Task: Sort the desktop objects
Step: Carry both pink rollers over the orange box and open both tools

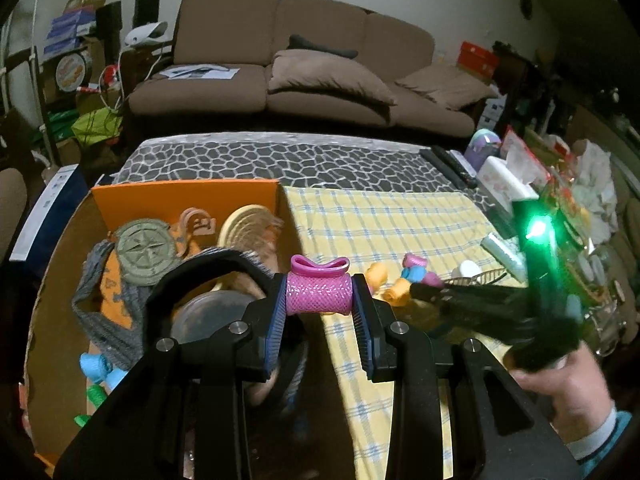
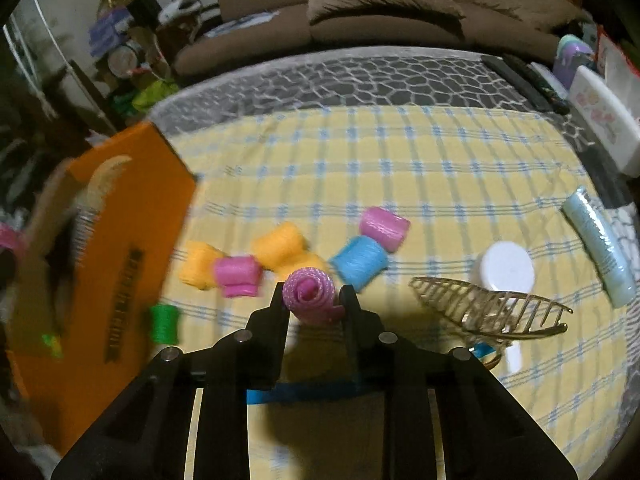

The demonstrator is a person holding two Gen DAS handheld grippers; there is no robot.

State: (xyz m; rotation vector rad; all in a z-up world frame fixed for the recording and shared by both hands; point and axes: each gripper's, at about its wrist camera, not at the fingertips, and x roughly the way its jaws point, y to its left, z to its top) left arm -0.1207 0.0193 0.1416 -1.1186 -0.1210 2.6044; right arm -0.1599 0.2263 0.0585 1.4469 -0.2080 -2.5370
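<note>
My left gripper (image 1: 319, 294) is shut on a pink mesh hair roller (image 1: 318, 290), held above the right wall of the orange cardboard box (image 1: 184, 196). My right gripper (image 2: 314, 298) is shut on another pink roller (image 2: 308, 294), seen end-on, just above the yellow checked cloth (image 2: 400, 168). Loose rollers lie ahead of it: yellow (image 2: 278, 244), pink (image 2: 236, 276), blue (image 2: 360, 262), pink (image 2: 384, 228), green (image 2: 164, 322). The right gripper also shows in the left wrist view (image 1: 424, 294).
The box holds a compass disc (image 1: 146, 250), a grey knit cloth (image 1: 96, 300), a round tin and blue and green rollers (image 1: 96, 368). A gold hair claw (image 2: 488, 308), a white cap (image 2: 506, 266) and a pale blue tube (image 2: 598, 244) lie right. Clutter lines the table's right edge.
</note>
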